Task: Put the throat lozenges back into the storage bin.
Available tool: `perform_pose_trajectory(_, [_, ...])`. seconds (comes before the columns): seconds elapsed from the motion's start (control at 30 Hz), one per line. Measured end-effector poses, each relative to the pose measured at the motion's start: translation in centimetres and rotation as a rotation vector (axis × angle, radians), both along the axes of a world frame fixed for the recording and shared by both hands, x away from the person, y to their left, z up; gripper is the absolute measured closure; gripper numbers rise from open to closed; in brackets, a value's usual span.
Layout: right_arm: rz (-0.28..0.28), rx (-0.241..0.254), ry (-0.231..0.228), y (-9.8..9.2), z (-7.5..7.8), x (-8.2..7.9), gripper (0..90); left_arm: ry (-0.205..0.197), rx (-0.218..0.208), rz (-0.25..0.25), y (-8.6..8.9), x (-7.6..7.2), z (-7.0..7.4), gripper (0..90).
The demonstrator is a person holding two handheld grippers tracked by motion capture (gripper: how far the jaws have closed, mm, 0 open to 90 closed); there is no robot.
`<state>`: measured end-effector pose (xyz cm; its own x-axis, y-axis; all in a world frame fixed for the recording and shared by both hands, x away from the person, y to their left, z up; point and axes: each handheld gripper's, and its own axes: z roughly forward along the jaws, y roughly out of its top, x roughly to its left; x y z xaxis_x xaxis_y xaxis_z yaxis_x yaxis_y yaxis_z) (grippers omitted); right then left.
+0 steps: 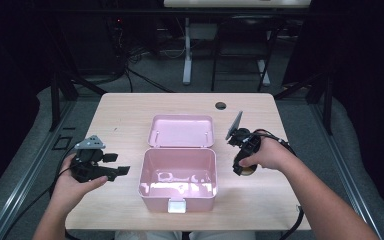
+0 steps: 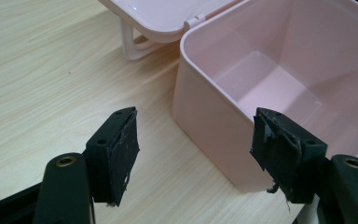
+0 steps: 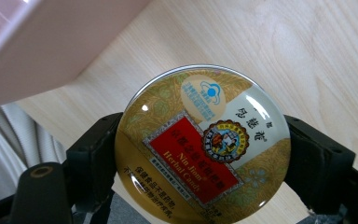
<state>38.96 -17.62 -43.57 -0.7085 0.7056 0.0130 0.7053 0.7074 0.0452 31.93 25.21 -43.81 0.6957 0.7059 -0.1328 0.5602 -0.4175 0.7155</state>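
A pink box [image 1: 178, 173] stands open in the middle of the table, its lid [image 1: 181, 131] laid back behind it; the inside [image 2: 279, 88] holds nothing. Left of the box, my left gripper [image 1: 121, 166] is open, its jaws spread with one tip by the box's near wall [image 2: 205, 116]. My right gripper [image 1: 243, 169] is to the right of the box, shut on a round gold candy tin [image 3: 203, 144] with a red label. In the high view the tin [image 1: 247, 171] peeks out under the hand, just above the table.
The wooden table [image 1: 130, 115] has a cable hole [image 1: 221, 105] at its back edge. A white latch [image 1: 177, 205] sits on the box's front. Dark floor, desk legs and cables lie beyond the table.
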Motion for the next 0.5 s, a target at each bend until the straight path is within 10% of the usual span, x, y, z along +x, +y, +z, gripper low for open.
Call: perform_pose_trajectory(0.5, [0.091,0.006,-0.015,2.2,3.5,-0.6,20.1,0.003,-0.001,0.002,0.1,0.0,0.0,31.4])
